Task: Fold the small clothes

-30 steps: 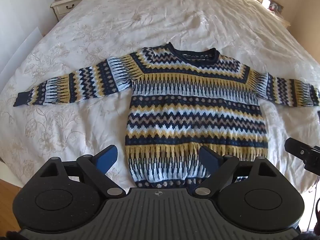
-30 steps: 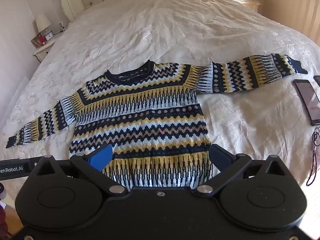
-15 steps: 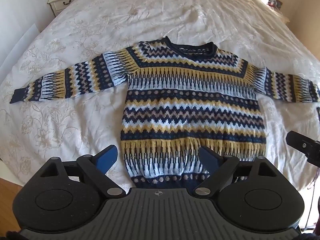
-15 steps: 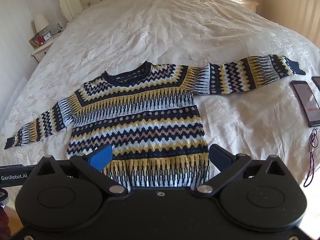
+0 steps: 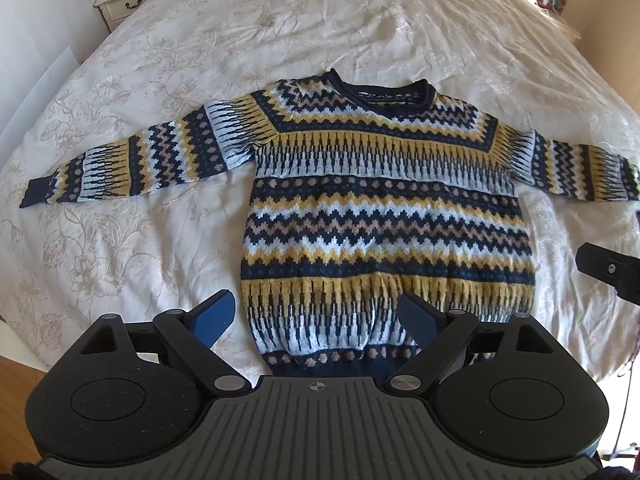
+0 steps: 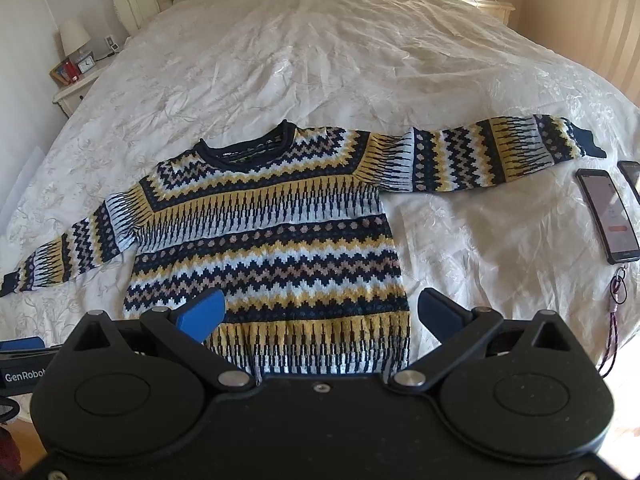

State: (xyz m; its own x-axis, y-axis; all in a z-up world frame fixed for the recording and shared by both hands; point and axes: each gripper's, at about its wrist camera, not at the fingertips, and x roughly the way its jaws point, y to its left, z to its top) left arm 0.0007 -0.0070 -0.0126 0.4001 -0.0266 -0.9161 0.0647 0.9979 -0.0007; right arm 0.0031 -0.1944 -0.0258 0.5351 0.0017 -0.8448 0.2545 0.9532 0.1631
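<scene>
A patterned knit sweater [image 5: 384, 216] lies flat and face up on the bed [image 5: 280, 20], near the bed's near edge, collar toward the far end and hem toward the person. Both sleeves are spread straight out: the left sleeve [image 5: 132, 164] reaches toward the left side of the bed, and the right sleeve [image 6: 492, 156] ends just short of a phone [image 6: 608, 216] lying on the cover at the right. No part of the garment is folded over yet, so the folding itself looks not yet begun; the sweater is only laid out and smoothed. Both sleeves, the sides and the final fold up from the hem all remain to be done.

The left claw [image 5: 316, 316] hangs above the hem with its jaws spread wide and nothing between the pads. The right claw [image 6: 320, 312] hovers over the lower right part of the body, likewise wide apart and empty. Neither touches the cloth. A bedside cabinet [image 5: 124, 0] stands at the far left, clear of the work.
</scene>
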